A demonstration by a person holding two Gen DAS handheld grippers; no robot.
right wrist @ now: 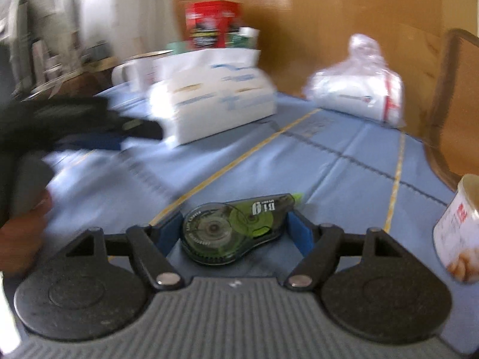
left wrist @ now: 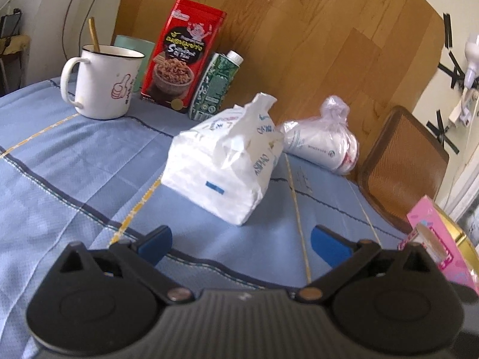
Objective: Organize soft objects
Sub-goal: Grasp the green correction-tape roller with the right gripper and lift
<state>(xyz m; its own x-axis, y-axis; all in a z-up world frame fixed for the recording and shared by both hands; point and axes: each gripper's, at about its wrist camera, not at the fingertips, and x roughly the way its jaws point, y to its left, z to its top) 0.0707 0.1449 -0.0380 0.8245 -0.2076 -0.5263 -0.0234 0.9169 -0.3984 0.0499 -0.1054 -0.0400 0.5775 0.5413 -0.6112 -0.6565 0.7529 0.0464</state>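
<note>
Surface: blue tablecloth (left wrist: 74, 155). On it: white paper bag (left wrist: 227, 161) center, mug (left wrist: 101, 83) at 10 o'clock, red pouch (left wrist: 182, 53) and carton (left wrist: 215, 86) at 12, plastic-wrapped bundle (left wrist: 323, 143) at 2, tape dispenser (right wrist: 236, 227) near the front edge.

Left tongs (left wrist: 241, 246): black linkage arms, blue pads at the tips, a brass-coloured rivet seen at each inner pivot. Two round black discs are set either side of a grey ribbed centre plate w/ a small white mark up top. Right tongs (right wrist: 238, 232): same build, silver rivets, triangular cut-outs in the outer arms. A hand (right wrist: 21, 233) is glimpsed at left edge, blurred.
</note>
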